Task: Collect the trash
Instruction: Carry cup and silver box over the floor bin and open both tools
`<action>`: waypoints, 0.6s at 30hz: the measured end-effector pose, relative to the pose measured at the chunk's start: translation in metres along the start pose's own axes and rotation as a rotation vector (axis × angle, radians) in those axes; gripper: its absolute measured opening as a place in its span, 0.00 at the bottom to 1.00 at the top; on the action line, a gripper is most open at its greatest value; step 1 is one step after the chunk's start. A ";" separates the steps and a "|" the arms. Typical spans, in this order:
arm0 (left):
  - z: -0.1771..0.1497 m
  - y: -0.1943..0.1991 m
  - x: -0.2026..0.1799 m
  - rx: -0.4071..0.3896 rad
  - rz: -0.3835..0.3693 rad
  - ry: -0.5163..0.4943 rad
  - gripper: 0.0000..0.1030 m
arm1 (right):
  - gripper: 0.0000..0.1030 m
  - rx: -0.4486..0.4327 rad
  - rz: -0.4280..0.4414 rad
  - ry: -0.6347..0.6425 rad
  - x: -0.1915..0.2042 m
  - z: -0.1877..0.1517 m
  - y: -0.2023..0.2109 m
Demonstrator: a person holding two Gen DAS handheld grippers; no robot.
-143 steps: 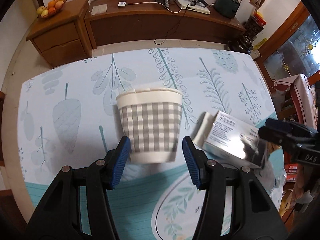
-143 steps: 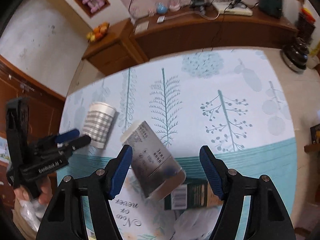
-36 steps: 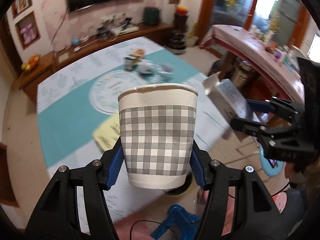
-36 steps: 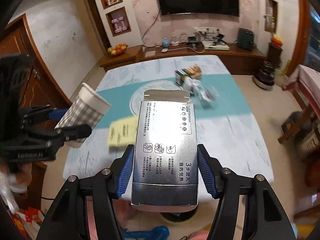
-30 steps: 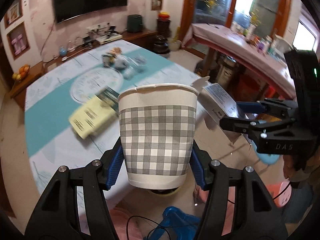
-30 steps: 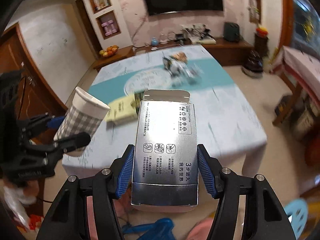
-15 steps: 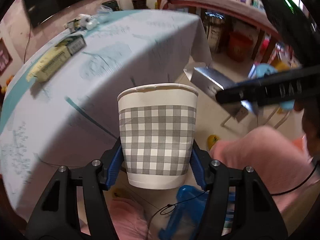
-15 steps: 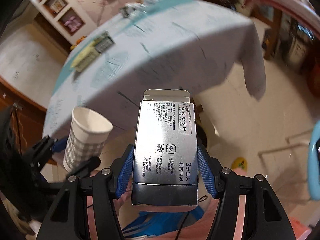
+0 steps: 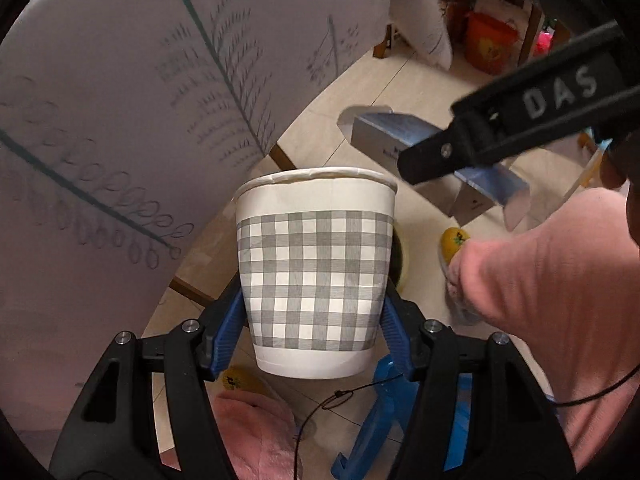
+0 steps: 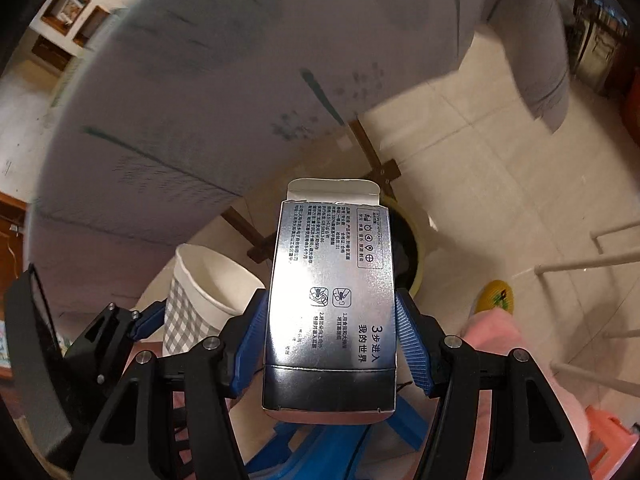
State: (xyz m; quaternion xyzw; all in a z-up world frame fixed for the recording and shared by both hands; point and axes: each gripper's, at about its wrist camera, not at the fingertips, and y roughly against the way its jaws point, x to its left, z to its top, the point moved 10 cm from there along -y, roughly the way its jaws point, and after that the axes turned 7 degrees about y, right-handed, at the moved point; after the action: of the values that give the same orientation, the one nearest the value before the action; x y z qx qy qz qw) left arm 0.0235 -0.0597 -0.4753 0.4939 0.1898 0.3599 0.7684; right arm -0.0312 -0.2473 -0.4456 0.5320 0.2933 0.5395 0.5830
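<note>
My left gripper point(image 9: 314, 320) is shut on a grey-checked paper cup point(image 9: 314, 264), held upright above the floor beside the table. My right gripper point(image 10: 330, 328) is shut on a silver carton point(image 10: 332, 288) with its top flap open. The cup point(image 10: 200, 296) also shows at the lower left of the right wrist view, and the carton point(image 9: 424, 148) at the upper right of the left wrist view. A dark round bin with a yellow rim point(image 10: 412, 256) stands on the floor right below both items, mostly hidden behind them.
The tablecloth point(image 9: 120, 100) hangs over the table edge at the left, with wooden table legs point(image 10: 372, 152) under it. A blue plastic stool point(image 9: 384, 412) is below. My pink-clad legs point(image 9: 540, 280) and yellow slippers point(image 10: 496, 296) are at the right. A red bucket point(image 9: 490, 40) stands far off.
Both grippers have swung from over the table down towards the floor, carrying the cup and the carton. The view now looks at the floor and the bin under the table edge.
</note>
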 end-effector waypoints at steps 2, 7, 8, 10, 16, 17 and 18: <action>0.002 -0.016 0.006 0.013 0.016 0.003 0.58 | 0.60 0.016 0.005 -0.013 -0.005 -0.001 -0.020; 0.010 -0.046 0.014 0.020 0.061 -0.004 0.58 | 0.60 0.060 0.023 -0.055 -0.015 0.001 -0.064; 0.011 -0.051 0.015 0.018 0.070 -0.006 0.58 | 0.60 0.066 0.023 -0.060 -0.018 0.001 -0.071; 0.010 -0.057 0.016 0.016 0.085 0.001 0.59 | 0.61 0.073 0.021 -0.071 -0.023 0.007 -0.080; 0.023 -0.076 0.026 0.008 0.113 0.031 0.63 | 0.63 0.080 0.045 -0.096 -0.032 0.024 -0.102; 0.024 -0.079 0.027 0.005 0.120 0.035 0.63 | 0.63 0.080 0.047 -0.100 -0.033 0.027 -0.105; 0.025 -0.081 0.028 0.001 0.128 0.039 0.63 | 0.65 0.081 0.056 -0.111 -0.033 0.027 -0.109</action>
State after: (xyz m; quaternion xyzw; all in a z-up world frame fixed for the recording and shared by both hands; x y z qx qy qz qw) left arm 0.0883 -0.0752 -0.5348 0.4985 0.1728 0.4178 0.7397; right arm 0.0206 -0.2703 -0.5484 0.5921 0.2669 0.5132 0.5611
